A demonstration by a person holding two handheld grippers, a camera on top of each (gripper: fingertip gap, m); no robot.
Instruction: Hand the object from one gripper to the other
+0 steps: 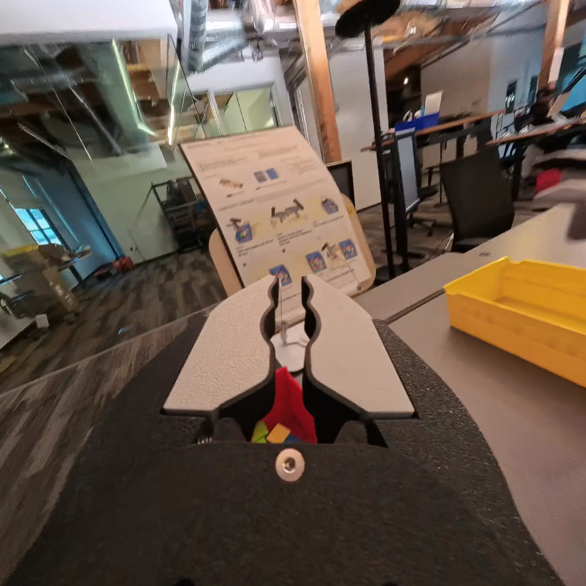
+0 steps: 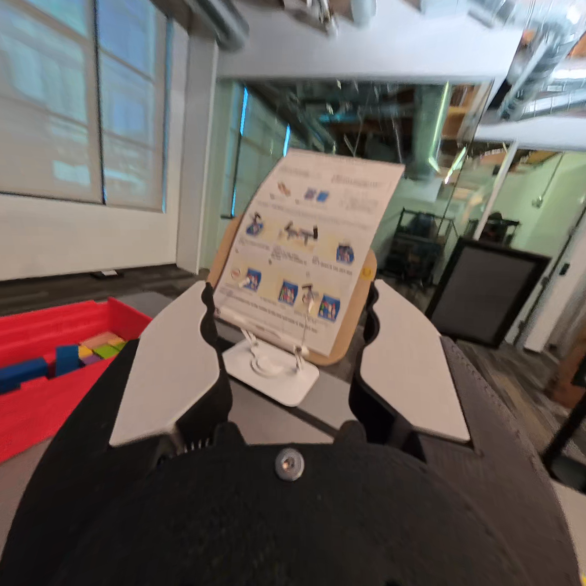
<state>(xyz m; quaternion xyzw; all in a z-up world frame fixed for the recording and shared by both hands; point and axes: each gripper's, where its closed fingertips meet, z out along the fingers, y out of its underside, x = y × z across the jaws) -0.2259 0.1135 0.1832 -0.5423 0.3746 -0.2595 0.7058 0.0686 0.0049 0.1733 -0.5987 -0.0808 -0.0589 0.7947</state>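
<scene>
Surface: grey table (image 1: pixel 475 412), seam line running across it; dark patterned floor beyond its far edge.
Landmark: instruction board (image 1: pixel 279 209) (image 2: pixel 310 241), printed sheet on a wood backing, tilted back on a white stand (image 2: pixel 272 371) at the table's far side.
Room: open office; glass partitions and a metal rack behind the board, wooden post and black pole lamp (image 1: pixel 377 142) right of the board in left wrist view, desks and black chair (image 1: pixel 475 196) farther right; big window left of the board in right wrist view, black framed panel (image 2: pixel 485 285) right of it on the floor.
Left gripper (image 1: pixel 290 285): jaws nearly pressed together, narrow slit only, nothing seen pinched, tips aimed at the board's lower edge.
Right gripper (image 2: pixel 290 295): jaws spread wide, nothing between them, framing the board's base.
Task thing: coloured blocks (image 2: pixel 95 350) in the red bin (image 2: pixel 47 323), left of the board in right wrist view; same red bin and blocks glimpsed under the left gripper.
Yellow bin (image 1: pixel 520 310): right of the board, on the table, looks empty.
Edges: table's far edge just behind the board's stand, left edge dropping to floor in left wrist view.
Open room: bare table between the board's stand and the yellow bin; views motion-blurred.
</scene>
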